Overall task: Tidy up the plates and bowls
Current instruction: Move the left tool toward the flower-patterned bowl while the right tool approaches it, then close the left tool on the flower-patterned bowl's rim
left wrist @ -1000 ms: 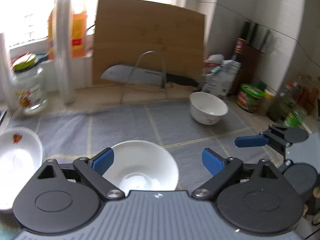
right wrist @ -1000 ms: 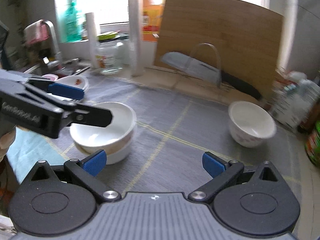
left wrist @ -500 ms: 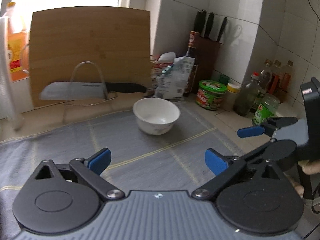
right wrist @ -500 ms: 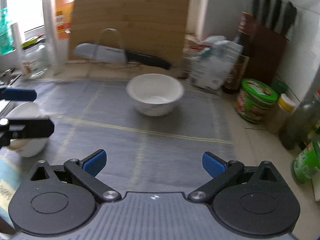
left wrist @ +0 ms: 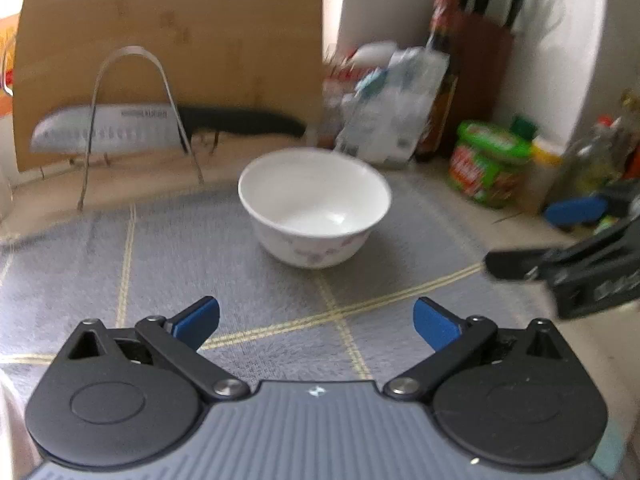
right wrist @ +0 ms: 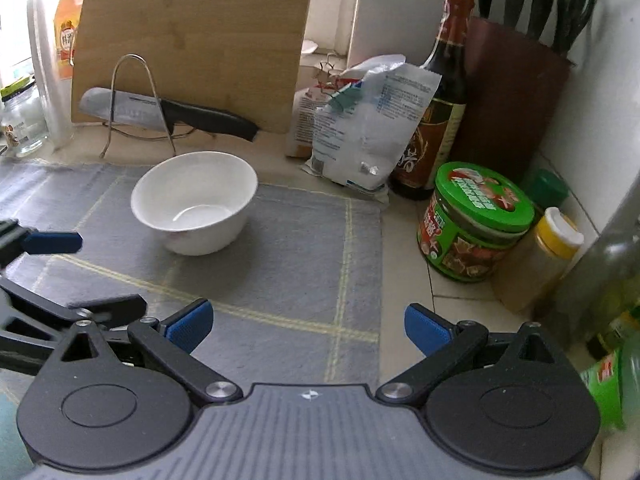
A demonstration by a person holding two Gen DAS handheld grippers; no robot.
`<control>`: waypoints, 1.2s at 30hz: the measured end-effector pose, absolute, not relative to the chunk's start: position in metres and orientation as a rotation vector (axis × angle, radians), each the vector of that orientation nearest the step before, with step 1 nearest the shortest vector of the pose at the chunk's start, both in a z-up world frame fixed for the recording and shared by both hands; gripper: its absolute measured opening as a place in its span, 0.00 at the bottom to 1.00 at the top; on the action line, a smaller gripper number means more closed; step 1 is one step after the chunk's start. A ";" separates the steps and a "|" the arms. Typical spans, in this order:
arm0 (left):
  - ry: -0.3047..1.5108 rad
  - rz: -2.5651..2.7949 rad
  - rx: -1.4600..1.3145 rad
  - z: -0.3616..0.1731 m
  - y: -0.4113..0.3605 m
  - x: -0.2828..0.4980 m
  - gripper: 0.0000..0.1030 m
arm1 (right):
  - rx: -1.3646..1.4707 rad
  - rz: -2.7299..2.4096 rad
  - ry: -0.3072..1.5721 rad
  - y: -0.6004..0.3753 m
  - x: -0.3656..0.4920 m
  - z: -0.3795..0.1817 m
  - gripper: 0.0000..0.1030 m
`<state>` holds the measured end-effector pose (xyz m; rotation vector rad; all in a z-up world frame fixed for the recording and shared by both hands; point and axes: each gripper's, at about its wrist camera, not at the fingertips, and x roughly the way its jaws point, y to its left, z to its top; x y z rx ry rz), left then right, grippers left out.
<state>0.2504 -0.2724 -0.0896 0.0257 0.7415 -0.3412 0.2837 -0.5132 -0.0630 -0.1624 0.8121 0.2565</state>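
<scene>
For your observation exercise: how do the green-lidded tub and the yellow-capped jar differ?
The green-lidded tub is squat and wide with a busy printed label; the yellow-capped jar is slimmer, plain and translucent. The tub stands nearer the white bowl. Both are upright and closed, off the mat.

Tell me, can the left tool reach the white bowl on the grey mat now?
Probably yes. The left tool is open, facing the white bowl, with only bare grey mat between them.
</scene>
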 end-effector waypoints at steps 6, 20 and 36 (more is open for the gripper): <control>0.814 -0.307 0.066 -0.110 -0.285 0.266 1.00 | -0.130 0.303 0.804 -0.521 0.307 -0.064 1.00; 0.732 -0.293 0.112 -0.114 -0.287 0.258 1.00 | -0.124 0.454 0.812 -0.501 0.338 -0.071 1.00; 0.692 -0.281 0.101 -0.117 -0.288 0.275 1.00 | -0.187 0.562 0.821 -0.483 0.370 -0.069 1.00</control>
